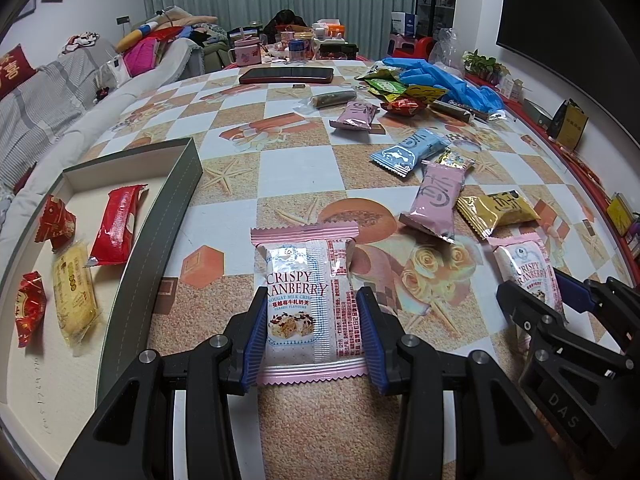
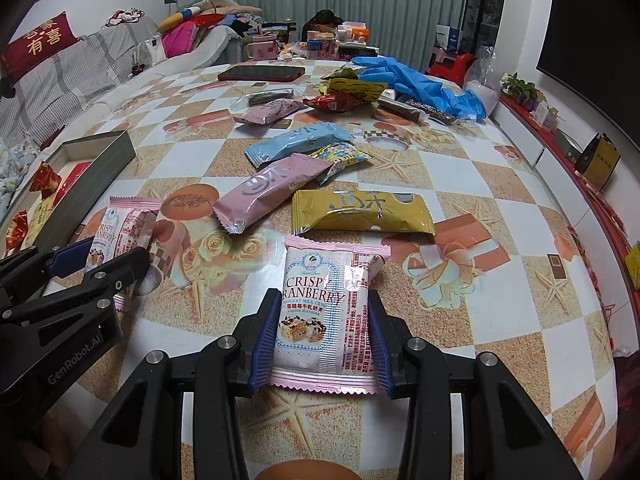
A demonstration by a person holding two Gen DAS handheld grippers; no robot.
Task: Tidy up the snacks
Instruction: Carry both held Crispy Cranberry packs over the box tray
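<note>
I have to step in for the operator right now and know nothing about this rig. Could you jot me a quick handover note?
Left gripper: jaws closed on a Crispy Cranberry packet lying on the table.
Right gripper: jaws closed on a second Crispy Cranberry packet.
Done: five snacks already lie in the grey box, including a red packet.
Left: both held packets, plus the pink, blue and yellow packets and the pile near the blue gloves.
</note>
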